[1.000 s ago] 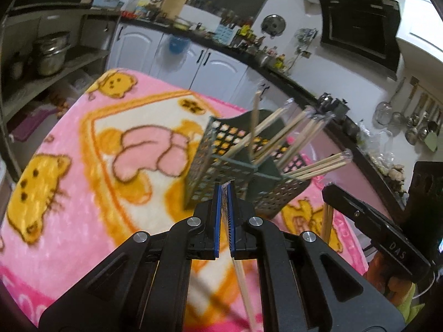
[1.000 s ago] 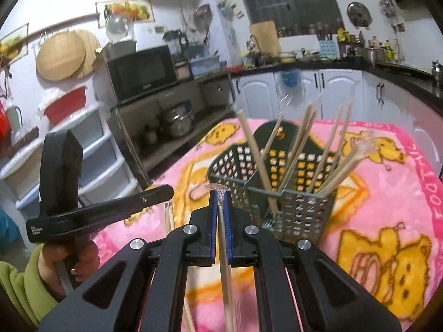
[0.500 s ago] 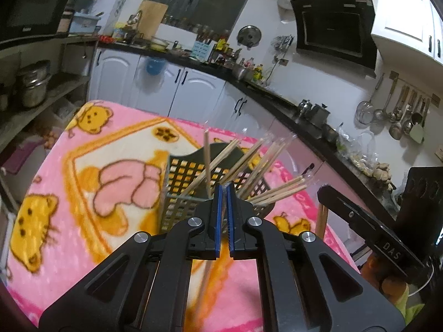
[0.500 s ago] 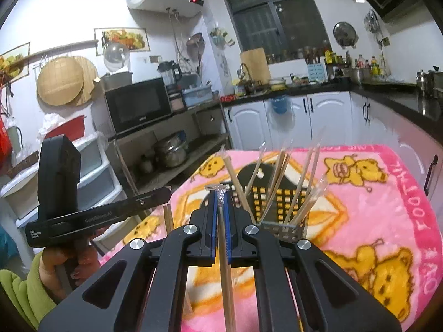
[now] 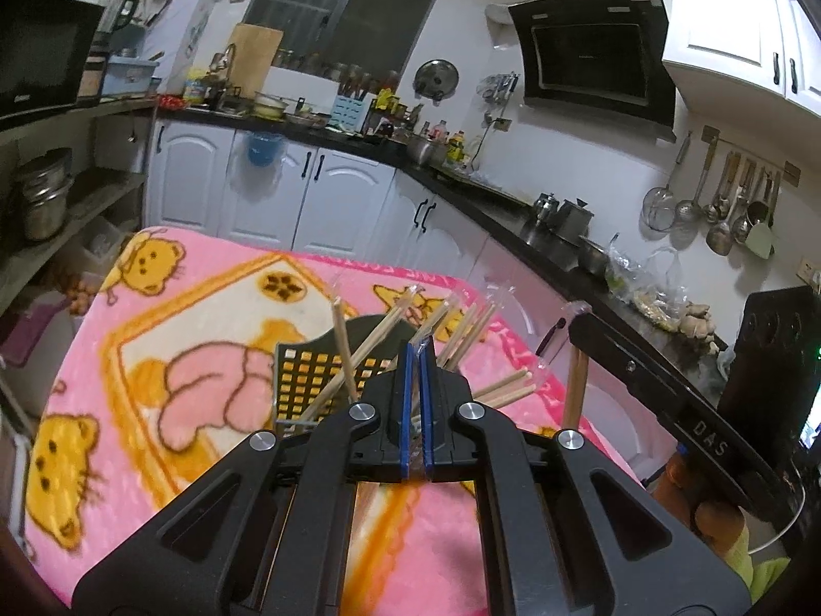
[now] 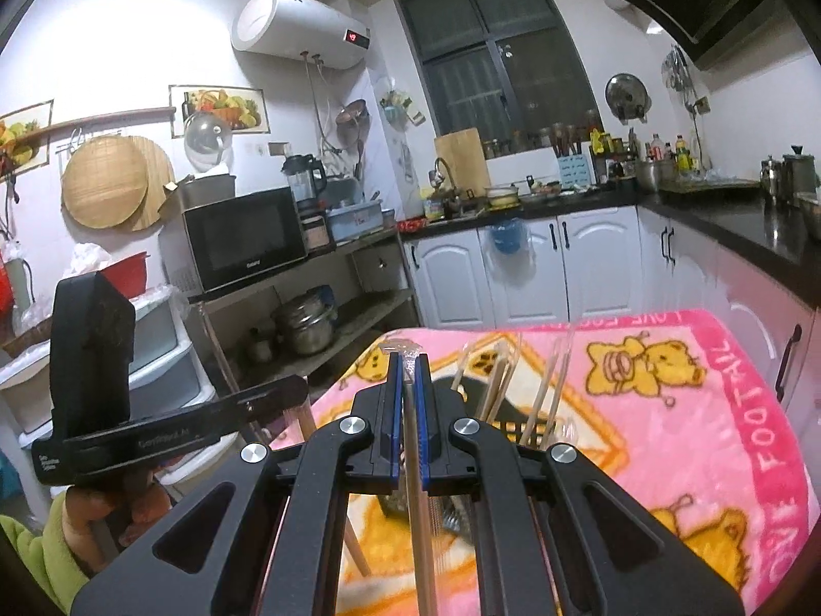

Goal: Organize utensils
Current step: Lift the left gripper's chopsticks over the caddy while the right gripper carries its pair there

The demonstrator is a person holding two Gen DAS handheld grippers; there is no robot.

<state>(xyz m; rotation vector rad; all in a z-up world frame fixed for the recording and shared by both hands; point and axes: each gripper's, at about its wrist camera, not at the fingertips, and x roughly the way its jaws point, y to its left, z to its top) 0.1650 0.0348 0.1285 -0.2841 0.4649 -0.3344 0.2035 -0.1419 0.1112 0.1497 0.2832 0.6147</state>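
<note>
Change: both grippers have risen; the basket (image 5: 313, 380), well ahead of the fingers a second ago, now sits lower in both views, partly behind them.
Left gripper (image 5: 416, 354): fingers all but closed on a wrapped chopstick pair (image 5: 416, 346); only its clear wrapper tip shows between the blue pads, the sticks blurred below.
Right gripper (image 6: 408, 364): fingers likewise nearly closed, on a second wrapped pair (image 6: 418, 513) that runs down between the arms; crumpled wrapper end pokes out above the tips.
Basket: dark mesh, on the pink blanket (image 5: 154, 308) covering the counter, just ahead of and below both sets of fingers; several chopsticks (image 5: 343, 354) lean in it already.
Handling: these pairs look light, stiff and thin; the plastic sleeve is probably slick, so a pair may slide or swing in the grip.
Hold: each is pinched near its top end, letting the long part hang, which suits lowering it tip-first into the basket.
Risk: loose leaning sticks may get knocked.
</note>
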